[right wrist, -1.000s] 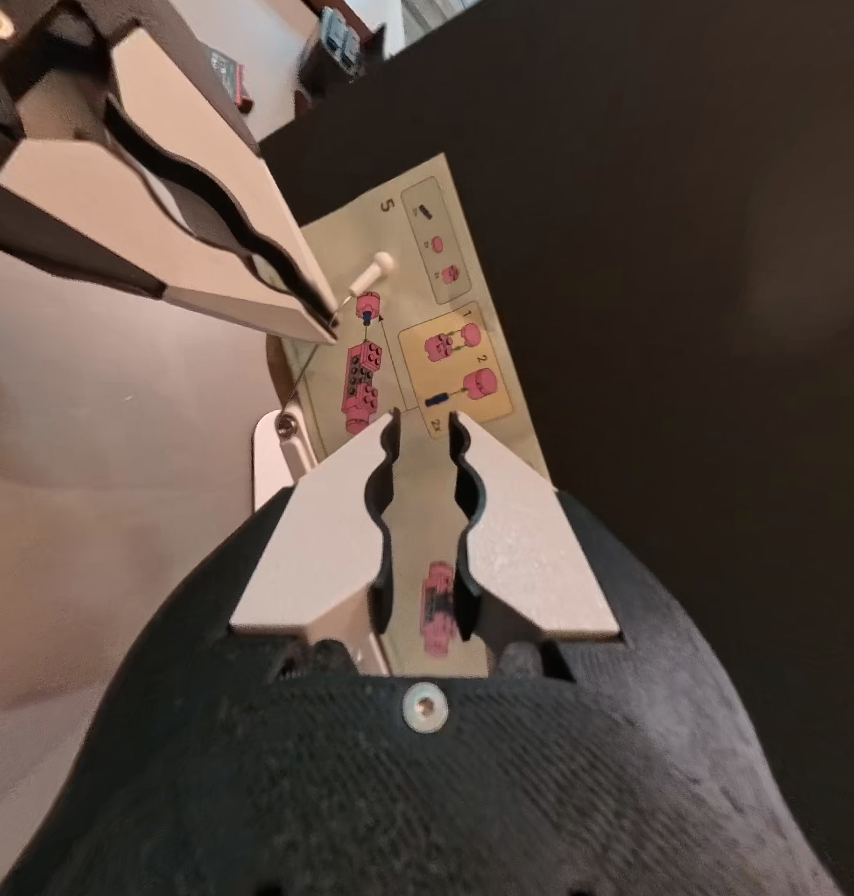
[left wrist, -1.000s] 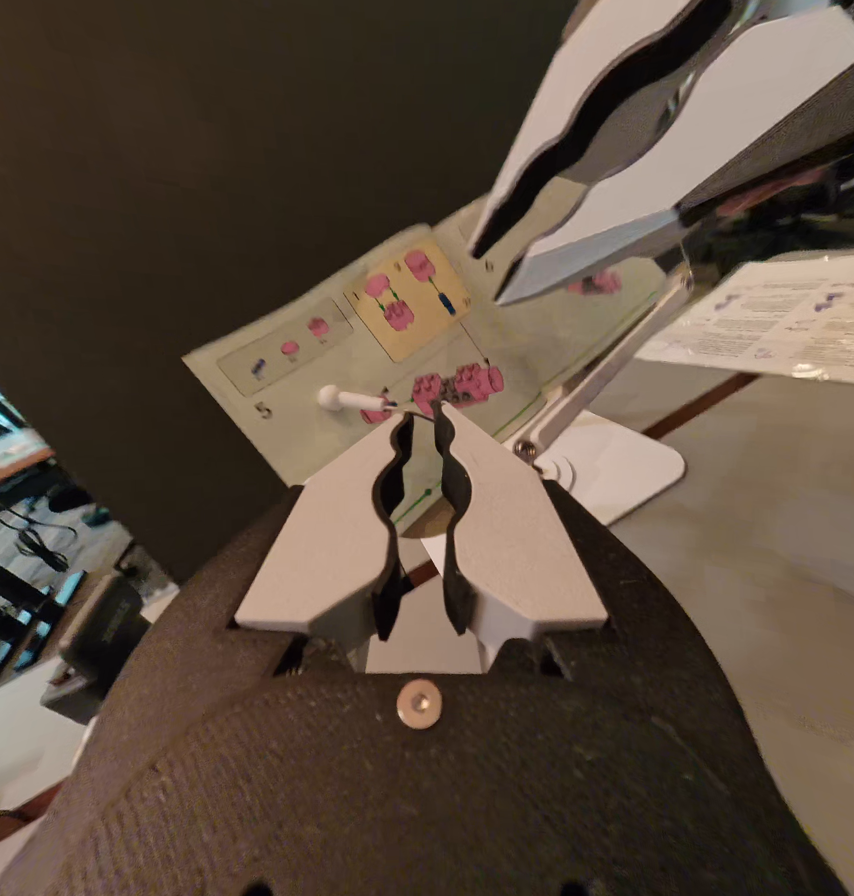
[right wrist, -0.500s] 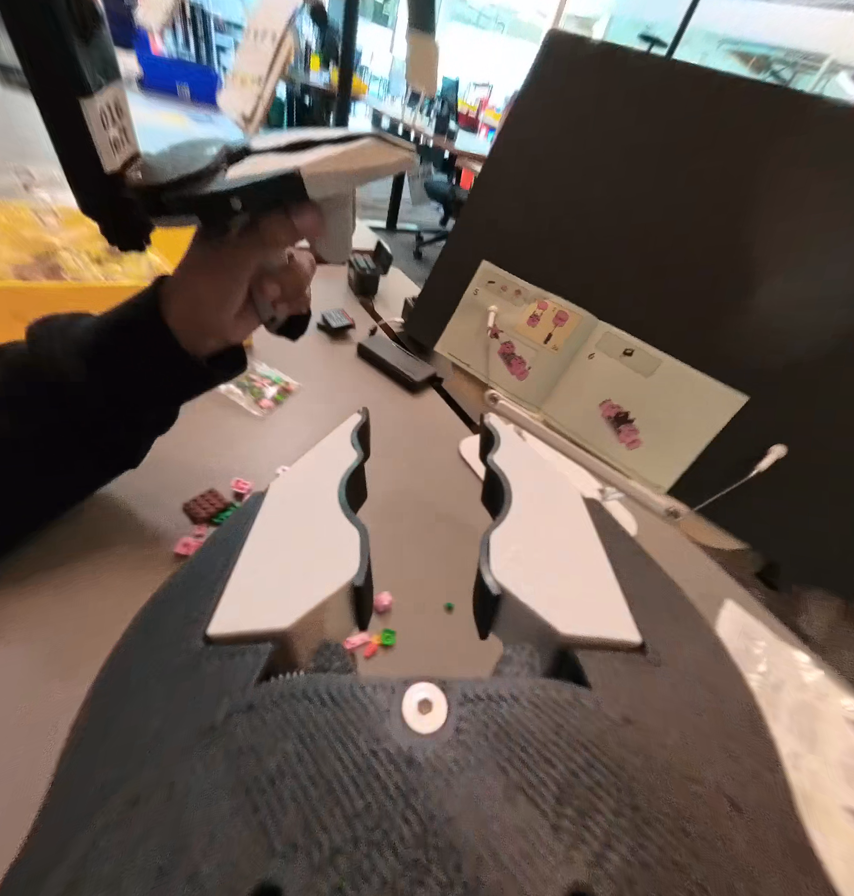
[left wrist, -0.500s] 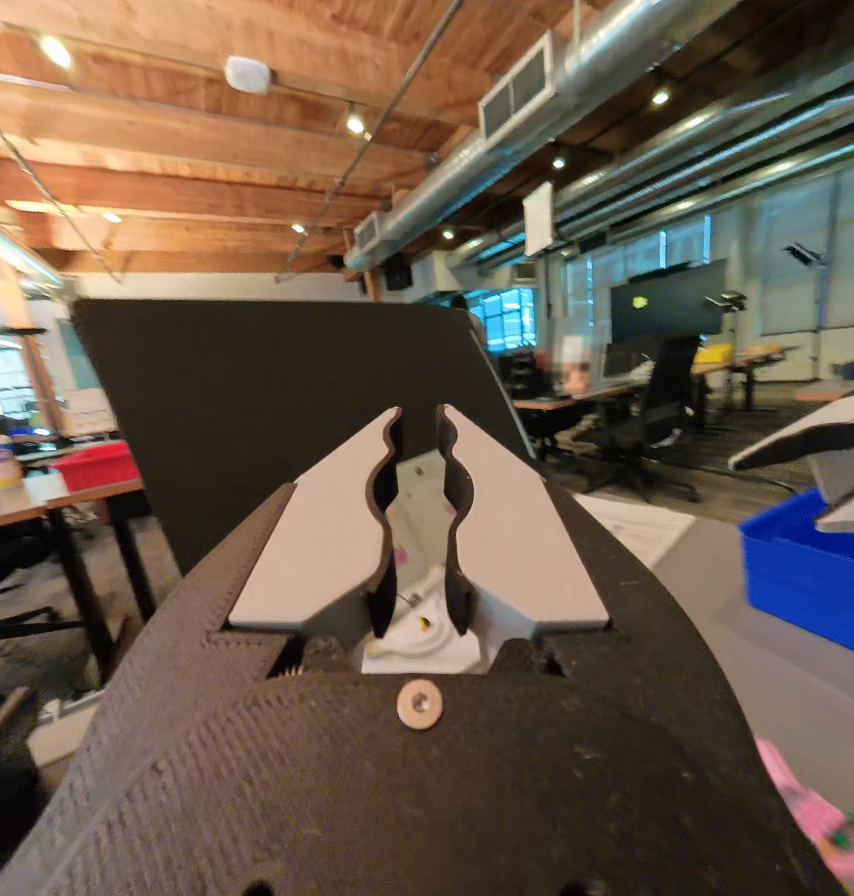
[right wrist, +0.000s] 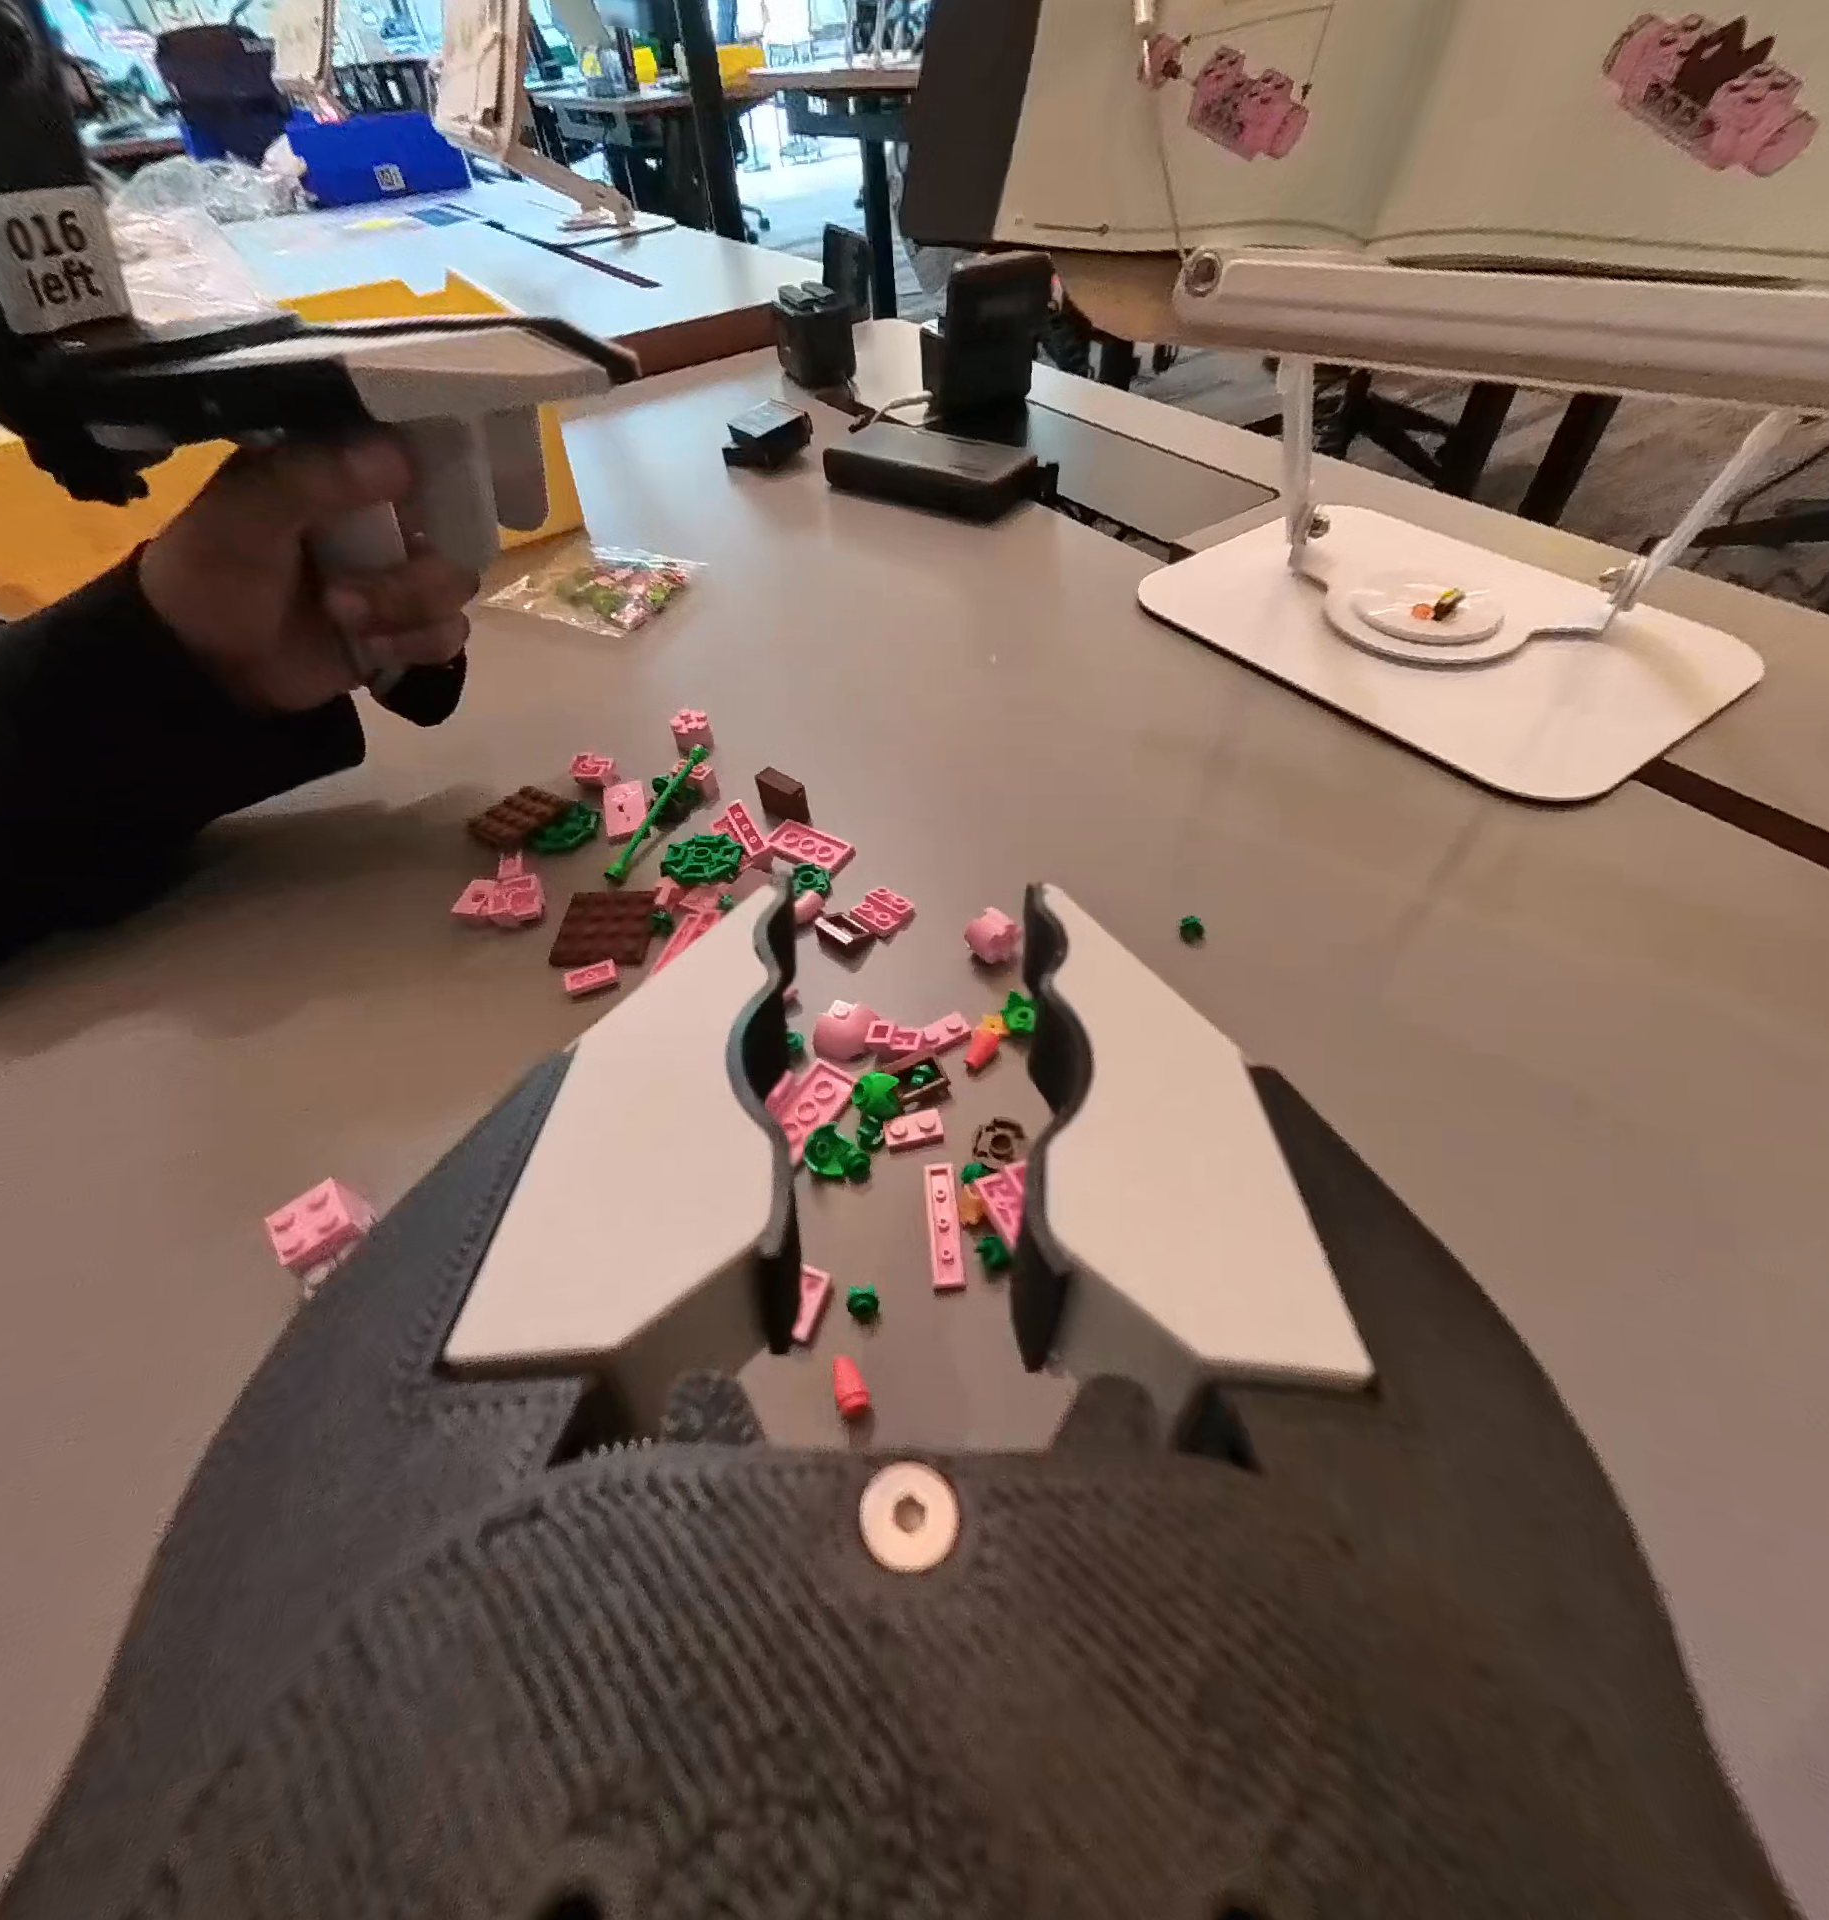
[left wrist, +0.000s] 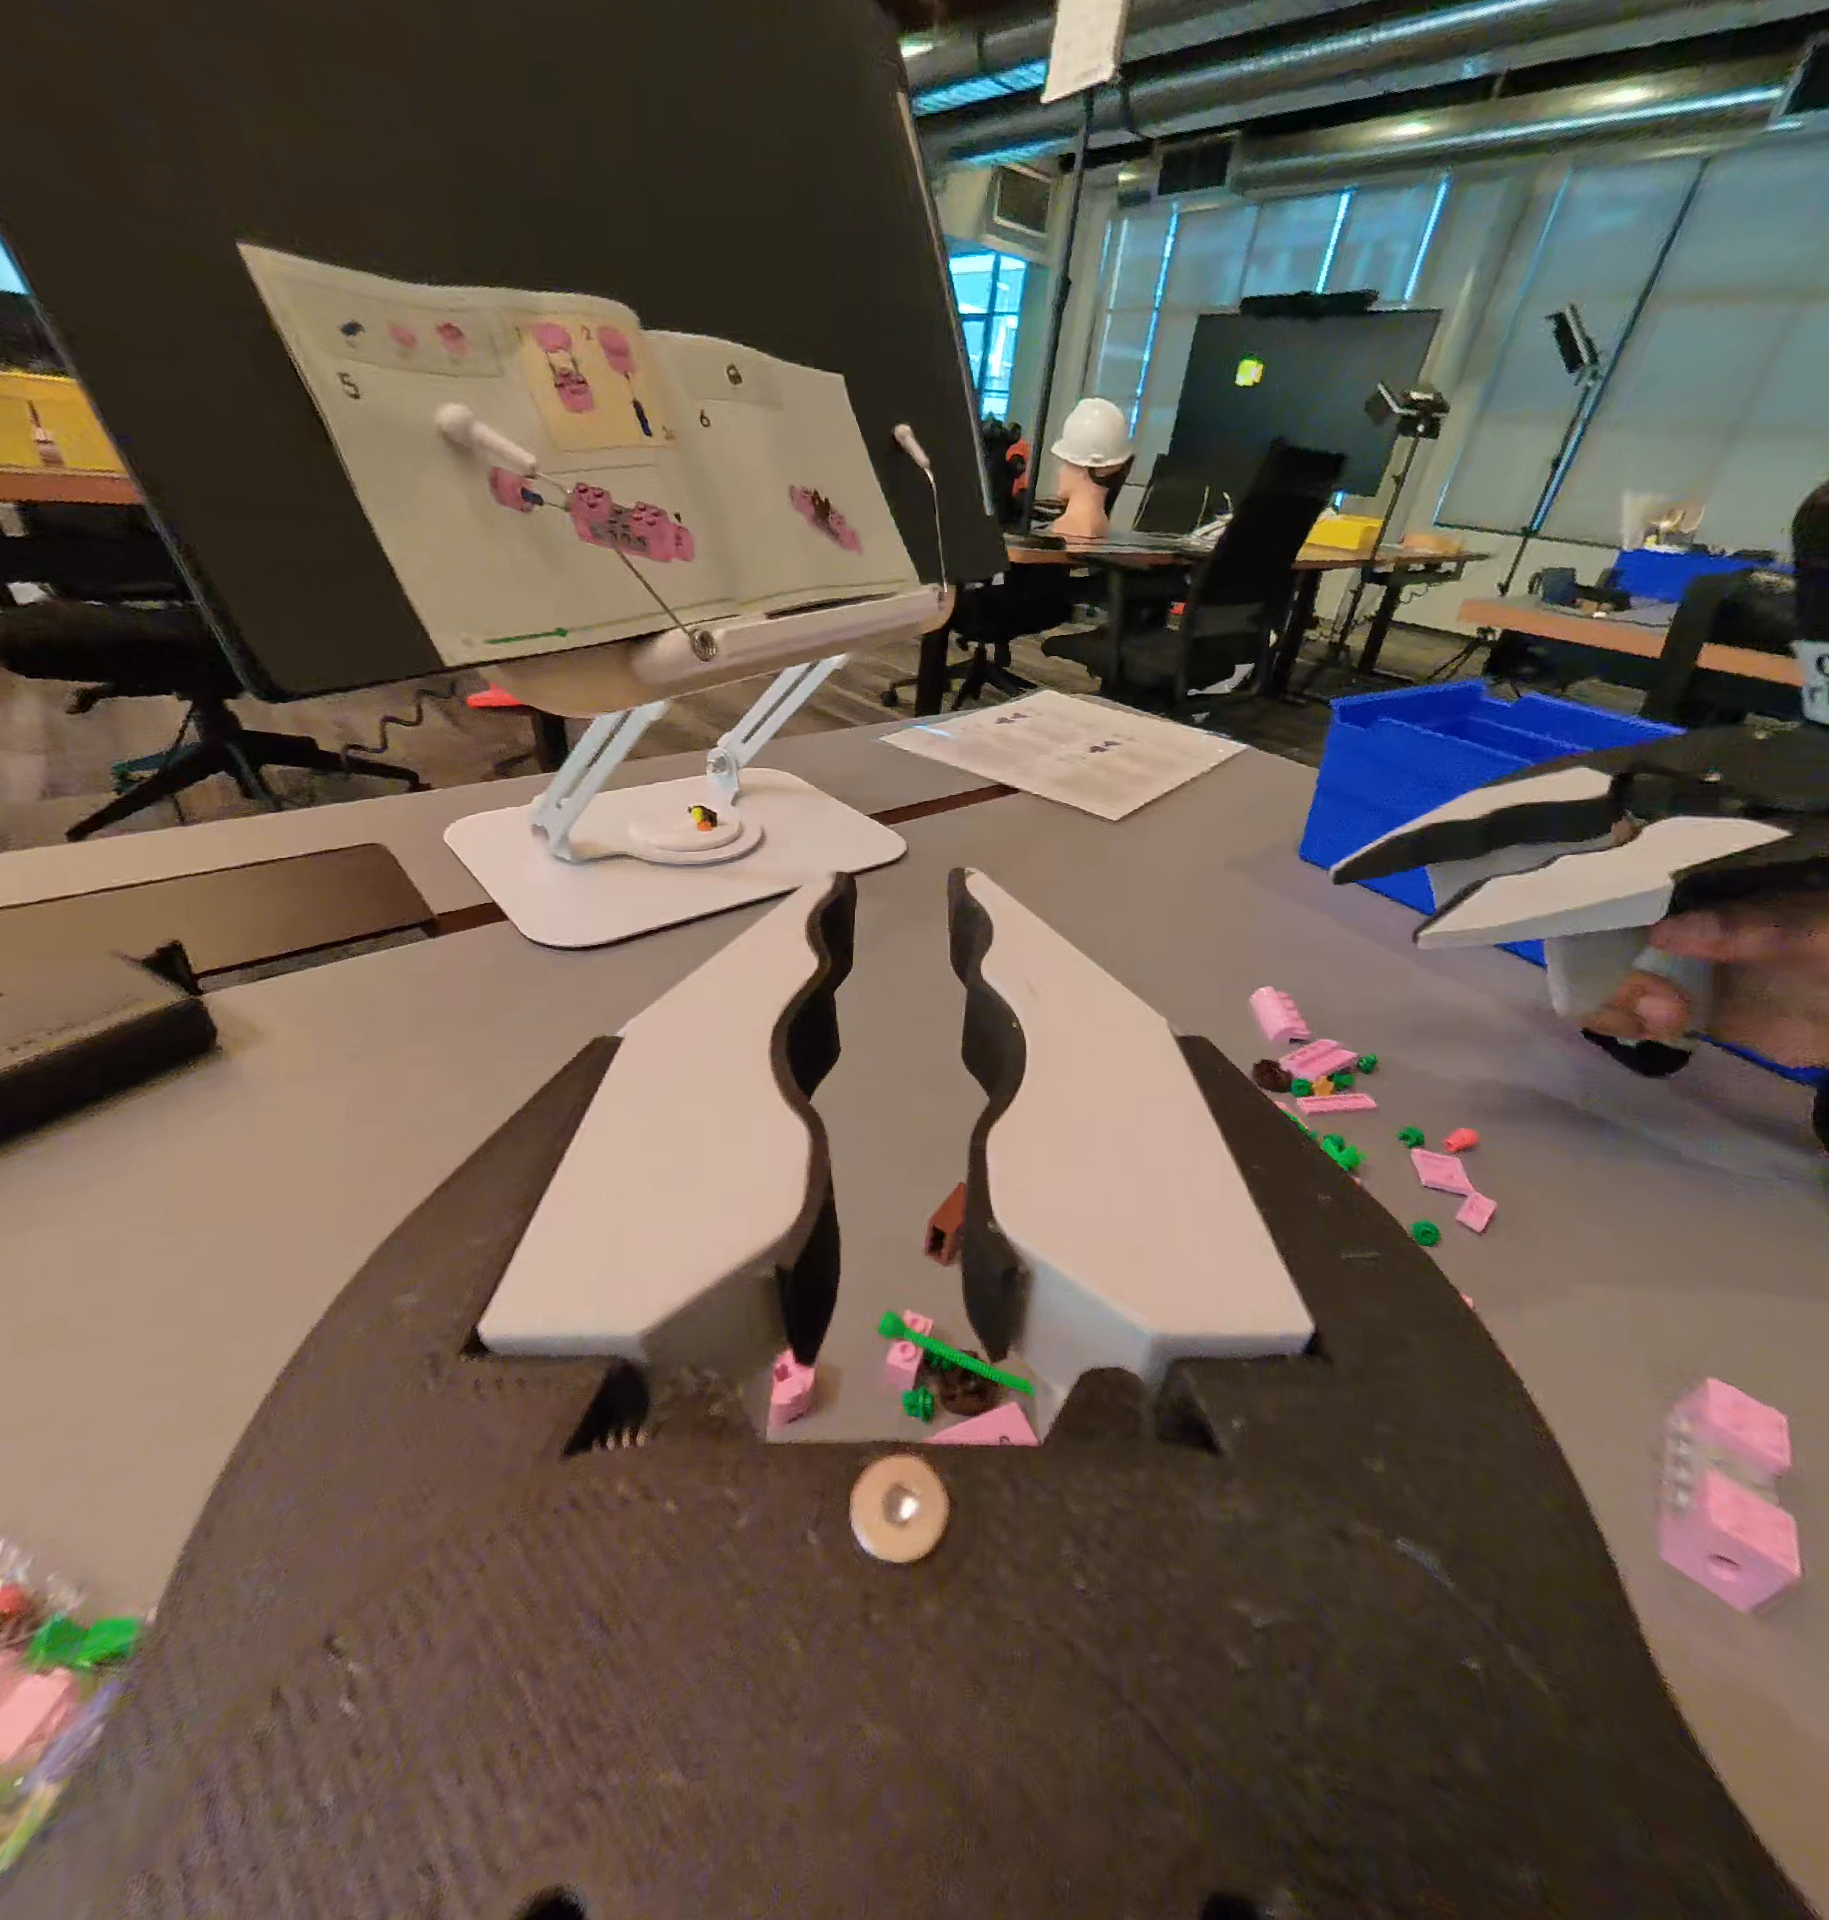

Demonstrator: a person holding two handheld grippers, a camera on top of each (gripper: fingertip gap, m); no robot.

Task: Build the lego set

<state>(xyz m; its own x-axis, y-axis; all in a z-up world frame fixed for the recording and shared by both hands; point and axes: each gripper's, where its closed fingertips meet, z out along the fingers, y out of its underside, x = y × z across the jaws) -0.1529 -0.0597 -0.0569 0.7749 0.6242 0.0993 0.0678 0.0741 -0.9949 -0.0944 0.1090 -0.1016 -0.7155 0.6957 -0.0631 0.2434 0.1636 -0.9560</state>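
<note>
Loose pink, green and brown lego pieces (right wrist: pixel 868 1081) lie scattered on the grey table (right wrist: pixel 1305 1039). My right gripper (right wrist: pixel 910 894) is open and empty, hovering low over the pile, which shows between its fingers. My left gripper (left wrist: pixel 899 883) is empty, its jaws a narrow gap apart, above a brown piece (left wrist: pixel 946 1221) and a green rod (left wrist: pixel 951 1351). A pink built block (left wrist: pixel 1725 1496) sits at its right; it also shows in the right wrist view (right wrist: pixel 318 1236). Each gripper shows in the other's view, the right one (left wrist: pixel 1383 904) and the left one (right wrist: pixel 619 364).
The open instruction booklet (left wrist: pixel 577 468) rests on a white stand (right wrist: pixel 1450 644) at the back. A bag of pieces (right wrist: pixel 598 592), a yellow bin (right wrist: pixel 58 499), a blue bin (left wrist: pixel 1429 769), a paper sheet (left wrist: pixel 1066 748) and black devices (right wrist: pixel 931 468) surround the work area. The grippers' ends are close to 20 cm from one another. Between my left fingertips and the brown piece (left wrist: pixel 946 1221) there is roughly 12 cm.
Both grippers have swung away from the booklet, close up a second ago, and now point down at the table. The right jaws have opened wider.
</note>
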